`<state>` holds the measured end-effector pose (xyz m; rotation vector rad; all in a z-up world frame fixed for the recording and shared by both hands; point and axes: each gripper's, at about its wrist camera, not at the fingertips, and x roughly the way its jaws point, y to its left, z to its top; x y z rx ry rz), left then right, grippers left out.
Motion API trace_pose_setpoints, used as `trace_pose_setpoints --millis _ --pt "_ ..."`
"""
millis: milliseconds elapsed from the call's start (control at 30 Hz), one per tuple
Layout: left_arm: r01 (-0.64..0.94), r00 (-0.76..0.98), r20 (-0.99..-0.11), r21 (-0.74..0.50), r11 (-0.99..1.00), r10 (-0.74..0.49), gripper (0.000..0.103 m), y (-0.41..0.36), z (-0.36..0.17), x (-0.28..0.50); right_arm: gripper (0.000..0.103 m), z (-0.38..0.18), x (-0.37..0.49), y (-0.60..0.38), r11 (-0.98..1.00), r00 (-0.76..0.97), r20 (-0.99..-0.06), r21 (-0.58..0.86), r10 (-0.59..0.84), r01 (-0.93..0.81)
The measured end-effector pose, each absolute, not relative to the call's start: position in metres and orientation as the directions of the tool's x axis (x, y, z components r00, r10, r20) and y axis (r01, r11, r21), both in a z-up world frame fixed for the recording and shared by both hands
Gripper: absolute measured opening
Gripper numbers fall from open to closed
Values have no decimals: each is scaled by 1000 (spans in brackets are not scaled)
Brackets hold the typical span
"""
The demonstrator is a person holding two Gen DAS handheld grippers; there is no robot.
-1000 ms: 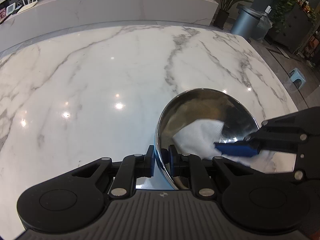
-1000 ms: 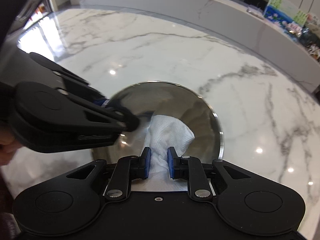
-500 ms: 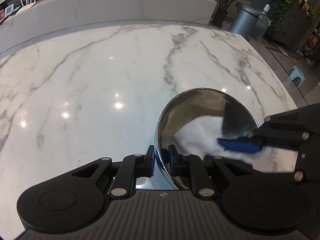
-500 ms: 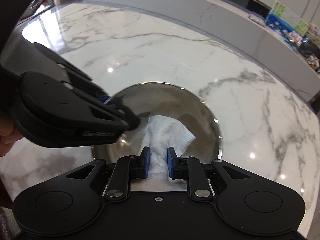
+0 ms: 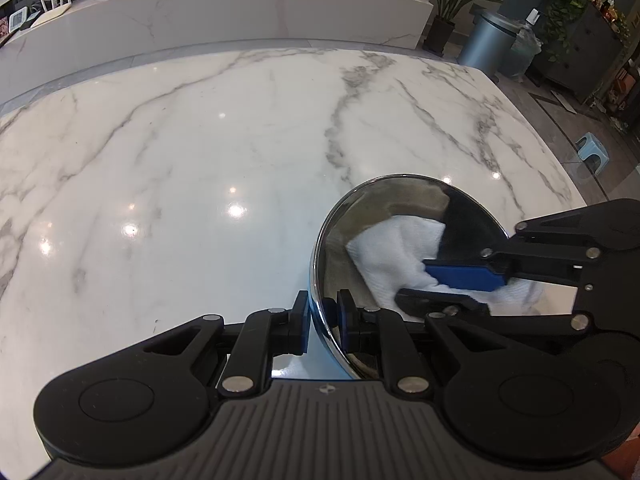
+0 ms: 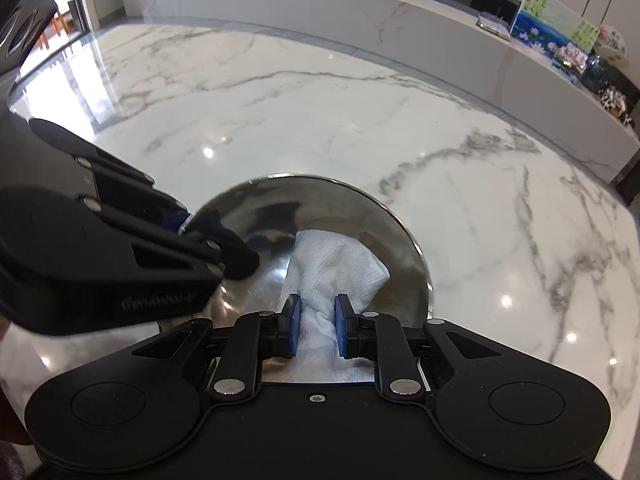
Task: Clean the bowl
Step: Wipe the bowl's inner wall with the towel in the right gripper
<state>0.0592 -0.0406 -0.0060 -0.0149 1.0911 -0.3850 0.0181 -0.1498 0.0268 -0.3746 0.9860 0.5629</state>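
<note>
A shiny steel bowl (image 5: 400,204) (image 6: 320,208) stands on the white marble table. My left gripper (image 5: 323,322) is shut on the bowl's near rim, one finger inside and one outside. It shows at the left of the right wrist view (image 6: 192,224). My right gripper (image 6: 316,330) is shut on a white paper towel (image 6: 336,268) and presses it inside the bowl. In the left wrist view the right gripper (image 5: 452,286) comes in from the right, with the towel (image 5: 400,252) spread on the bowl's inner wall.
The marble table (image 5: 200,160) stretches far to the left and back. A long marble counter (image 5: 224,12) stands behind it. A grey bin (image 5: 486,40), plants and a small blue stool (image 5: 594,154) stand on the floor at the right.
My right gripper has pushed the towel further across the inside of the bowl, and the towel lies more spread out. My left gripper still holds the rim in the same place.
</note>
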Motion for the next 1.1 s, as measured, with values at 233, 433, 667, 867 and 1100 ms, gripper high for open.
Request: trace_pose_setpoints --millis 233,433,667,867,1100 --pt "292 401 -861 -203 935 -312 12 -40 -6 61 17 29 13 -145 763 372 -871 4 320 -647" --pt "291 399 -862 -207 934 -315 12 -40 -6 61 17 31 6 -145 748 357 -880 -2 313 -663" --pt "295 395 -862 -208 933 -317 12 -40 -6 61 15 31 1 -149 761 393 -884 -69 254 -646" --pt "292 397 -859 -214 932 -322 12 -39 -7 62 15 30 7 -151 770 415 -871 -70 263 -634" --pt "292 398 -859 -213 932 -321 12 -43 -5 58 15 26 18 -151 779 416 -860 -36 294 -626"
